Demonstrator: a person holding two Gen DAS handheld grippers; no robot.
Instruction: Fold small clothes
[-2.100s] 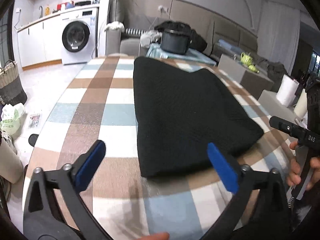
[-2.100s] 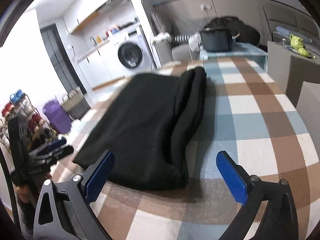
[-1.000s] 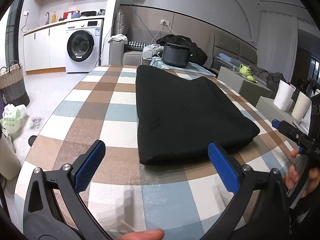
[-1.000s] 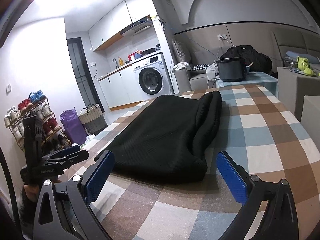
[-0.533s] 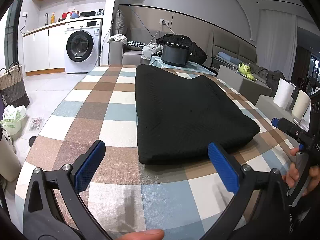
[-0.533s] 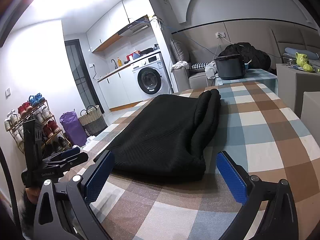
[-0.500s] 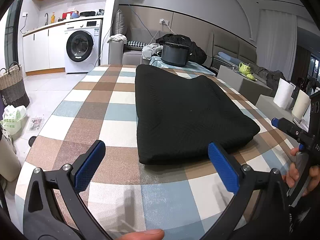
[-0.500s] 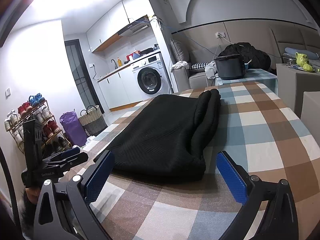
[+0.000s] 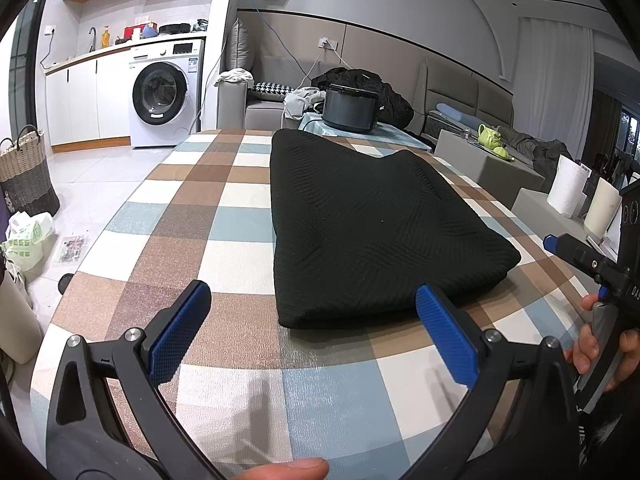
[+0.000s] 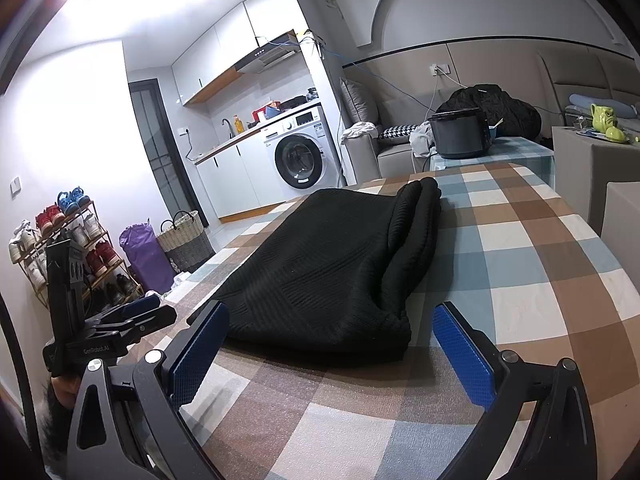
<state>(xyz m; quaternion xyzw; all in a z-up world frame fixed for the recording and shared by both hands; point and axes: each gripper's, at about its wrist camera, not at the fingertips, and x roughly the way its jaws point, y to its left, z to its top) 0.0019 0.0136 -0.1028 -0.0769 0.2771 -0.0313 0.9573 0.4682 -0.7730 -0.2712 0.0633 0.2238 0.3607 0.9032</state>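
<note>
On the checked tabletop [image 9: 224, 216] lies the black garment [image 9: 360, 232], already folded over, while both the left hand-held gripper [image 9: 312, 328] and right hand-held gripper [image 10: 328, 344] hover wide and empty, so the next fold likely needs its near edge grasped

Both views raised and levelled since two seconds ago; left gripper [image 9: 314, 322] and right gripper [image 10: 330, 338] drawn slightly back from black garment [image 9: 372, 224].

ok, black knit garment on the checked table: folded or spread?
Folded. The black knit garment lies as a compact rectangle, stacked layers showing along its right edge.
</note>
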